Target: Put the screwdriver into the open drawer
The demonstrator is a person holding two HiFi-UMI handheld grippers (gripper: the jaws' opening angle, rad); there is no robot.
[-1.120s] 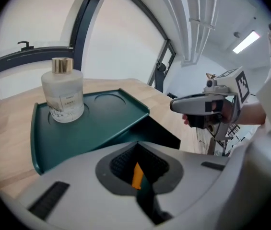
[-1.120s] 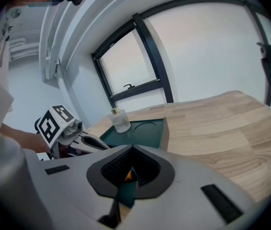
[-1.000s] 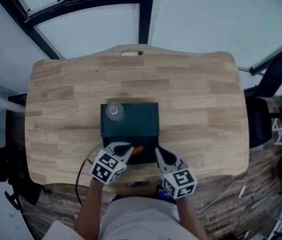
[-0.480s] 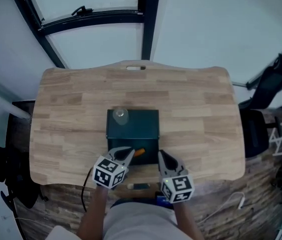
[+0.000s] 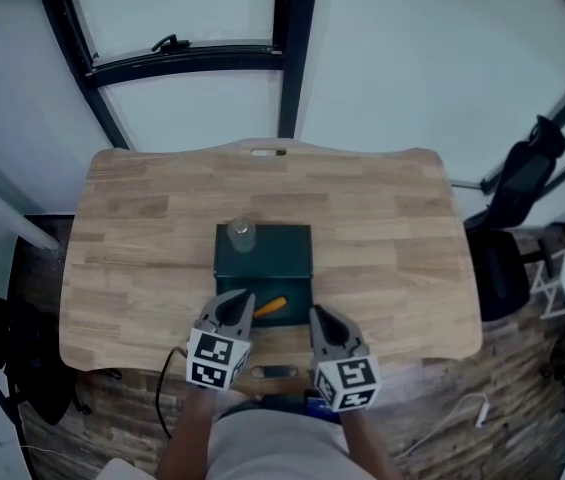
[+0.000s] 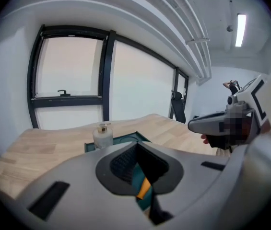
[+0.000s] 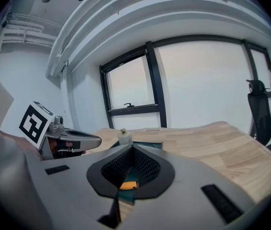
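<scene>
The screwdriver [image 5: 270, 306] lies already inside the open drawer [image 5: 294, 296], which sticks out of the green box [image 5: 272, 258] on the person's side. So the main step looks done. What is left, I judge, is only to take the hands away.

The left gripper [image 5: 239, 302] and right gripper [image 5: 317, 317] hang just in front of the box, one at each drawer corner, both w/ jaws together and empty.

The head view shows the whole table [image 5: 392, 238] & the bottle [image 5: 240, 233] on top of the box. The gripper views give only an orange bit below the jaws, prob. the handle, and the window [image 6: 68, 95] behind the box.
</scene>
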